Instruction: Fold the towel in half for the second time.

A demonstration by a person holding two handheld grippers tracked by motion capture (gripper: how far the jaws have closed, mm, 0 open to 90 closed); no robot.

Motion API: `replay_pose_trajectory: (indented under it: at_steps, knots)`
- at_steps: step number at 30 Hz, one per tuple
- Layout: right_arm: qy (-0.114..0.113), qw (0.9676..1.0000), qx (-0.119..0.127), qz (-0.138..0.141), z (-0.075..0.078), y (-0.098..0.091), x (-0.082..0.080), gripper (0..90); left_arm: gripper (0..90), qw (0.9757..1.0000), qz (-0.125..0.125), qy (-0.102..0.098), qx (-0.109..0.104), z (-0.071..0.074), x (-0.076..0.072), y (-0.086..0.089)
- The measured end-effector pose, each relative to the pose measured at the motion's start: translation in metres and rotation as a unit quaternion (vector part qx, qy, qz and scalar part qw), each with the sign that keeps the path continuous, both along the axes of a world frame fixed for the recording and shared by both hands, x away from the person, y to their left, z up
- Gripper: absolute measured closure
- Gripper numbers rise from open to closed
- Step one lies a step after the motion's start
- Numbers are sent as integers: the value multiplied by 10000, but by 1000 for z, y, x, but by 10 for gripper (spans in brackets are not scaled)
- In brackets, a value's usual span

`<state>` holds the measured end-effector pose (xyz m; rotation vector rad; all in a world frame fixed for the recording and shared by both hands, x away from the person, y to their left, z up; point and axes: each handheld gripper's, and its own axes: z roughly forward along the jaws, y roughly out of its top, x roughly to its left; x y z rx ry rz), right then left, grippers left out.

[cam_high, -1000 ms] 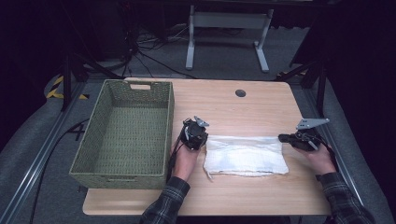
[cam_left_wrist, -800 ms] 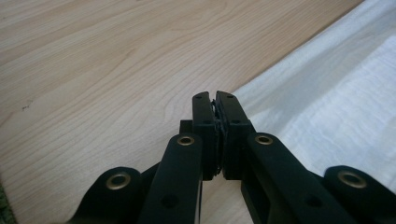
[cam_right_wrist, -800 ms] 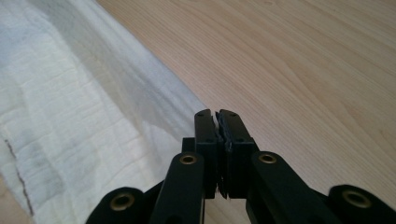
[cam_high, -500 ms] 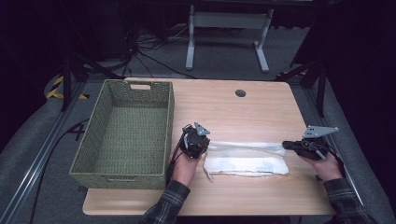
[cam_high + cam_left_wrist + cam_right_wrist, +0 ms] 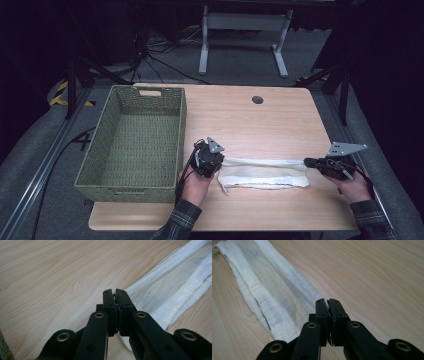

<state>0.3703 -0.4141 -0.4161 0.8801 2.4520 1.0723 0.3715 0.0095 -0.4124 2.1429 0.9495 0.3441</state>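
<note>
A white cloth (image 5: pixel 265 176) lies folded in a long strip on the wooden table (image 5: pixel 250 125), near its front edge. My left gripper (image 5: pixel 221 162) is shut on the cloth's left far corner, held by a hand in a plaid sleeve. My right gripper (image 5: pixel 306 162) is shut on the right far corner. The far edge runs taut between them, slightly raised. In the left gripper view the shut left gripper (image 5: pixel 115 291) points along the cloth (image 5: pixel 172 287). In the right gripper view a white sliver shows between the shut jaws of the right gripper (image 5: pixel 327 300), with the cloth (image 5: pixel 269 292) stretching away.
A green woven basket (image 5: pixel 180 125) stands empty on the table's left, close to my left hand. A dark cable hole (image 5: pixel 257 99) sits at the table's far middle. A grey metal stand (image 5: pixel 245 25) and cables lie on the floor behind.
Both grippers have moved toward the table's near edge, drawing the cloth's far edge over itself. The cloth now looks narrower front to back.
</note>
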Motion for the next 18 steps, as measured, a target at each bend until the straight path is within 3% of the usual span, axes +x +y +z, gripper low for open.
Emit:
replay_pose_trajectory:
  at_steps: [11, 18]
  knots:
    - [-5, 10000, 6, 51, -1, -2, -15, 866, 873, 9999, -115, 85, 52, -3, -16, 0]
    - [76, 9999, -34, 78, -4, -3, -26, 866, 873, 9995, -212, 124, 189, -7, -26, -3]
